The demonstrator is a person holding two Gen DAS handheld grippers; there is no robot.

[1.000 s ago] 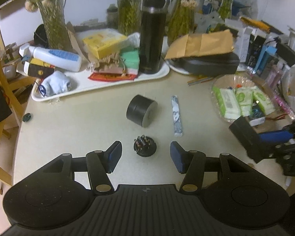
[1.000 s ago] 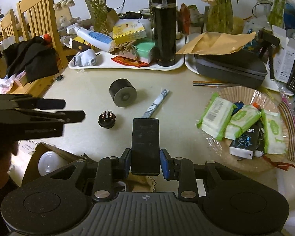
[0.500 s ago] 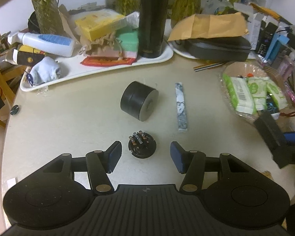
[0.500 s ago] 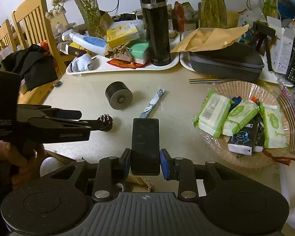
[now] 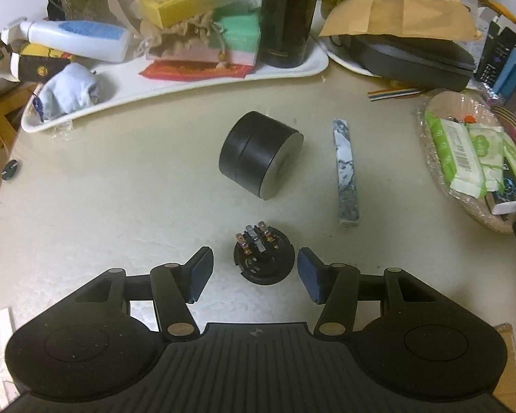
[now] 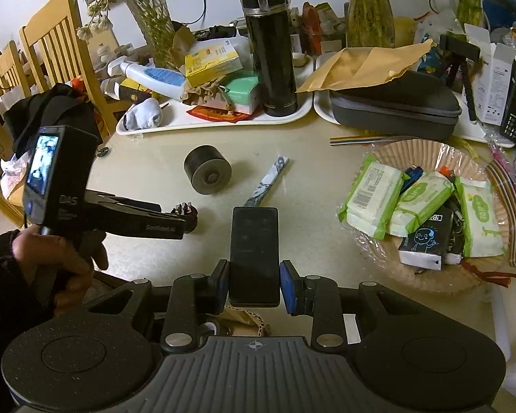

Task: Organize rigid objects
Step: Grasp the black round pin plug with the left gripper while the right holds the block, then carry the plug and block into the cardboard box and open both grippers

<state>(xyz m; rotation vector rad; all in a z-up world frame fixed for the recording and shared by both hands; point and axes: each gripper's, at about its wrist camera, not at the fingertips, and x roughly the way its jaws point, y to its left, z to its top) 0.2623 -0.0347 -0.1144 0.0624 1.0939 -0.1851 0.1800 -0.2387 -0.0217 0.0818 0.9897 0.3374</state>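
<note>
Cluttered table [image 5: 103, 189], hand-held gripper [image 5: 254, 270] (left) agape

Wooden chairs [image 6: 51, 55] beside pale table [image 6: 148, 158]

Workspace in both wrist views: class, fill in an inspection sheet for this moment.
Surface: pale table, lightly cluttered centre.
Job's things: round switch between open left gripper fingers; black cylinder on its side; marbled bar flat; black slab in right gripper.
Clutter: white tray with flask; wipes basket.
Cables: nothing seen on the table centre.
Surroundings: wooden chair, vases.
</note>
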